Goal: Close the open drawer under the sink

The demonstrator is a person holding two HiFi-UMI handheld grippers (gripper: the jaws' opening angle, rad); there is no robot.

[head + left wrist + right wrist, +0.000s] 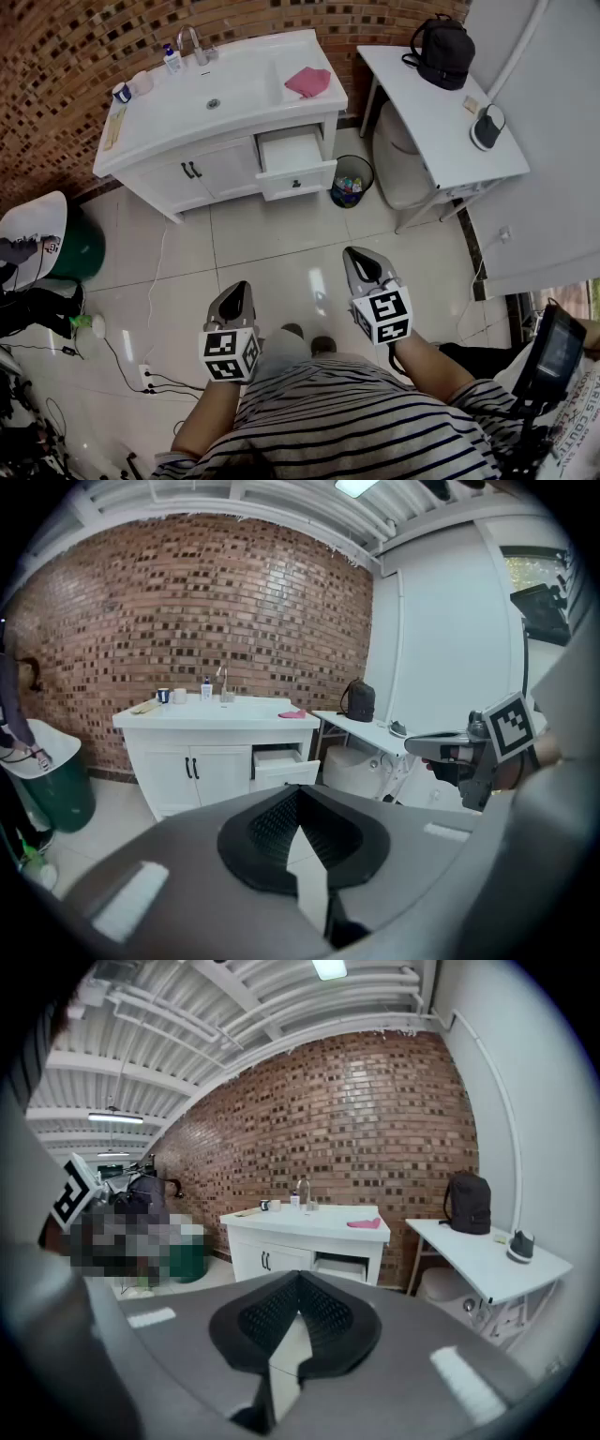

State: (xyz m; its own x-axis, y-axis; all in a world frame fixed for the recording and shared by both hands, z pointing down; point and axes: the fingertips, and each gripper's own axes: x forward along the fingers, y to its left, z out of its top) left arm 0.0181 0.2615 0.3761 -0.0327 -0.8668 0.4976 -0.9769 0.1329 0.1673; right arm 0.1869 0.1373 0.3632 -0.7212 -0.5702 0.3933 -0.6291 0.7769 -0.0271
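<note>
Beside the white sink cabinet (160, 172), a black mesh bin (352, 182) held colourful litter; the white open drawer (296, 169) jutted toward the person; left gripper (238, 287) and right gripper (357, 254) jaws were pressed together.

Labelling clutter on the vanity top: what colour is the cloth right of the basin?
Pink. The cloth shows best in the head view.

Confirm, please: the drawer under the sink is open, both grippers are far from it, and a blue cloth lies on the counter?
Only the colour is wrong: the head view shows a pink cloth on the counter. The drawer is open, and the left gripper and right gripper are far from it.
</note>
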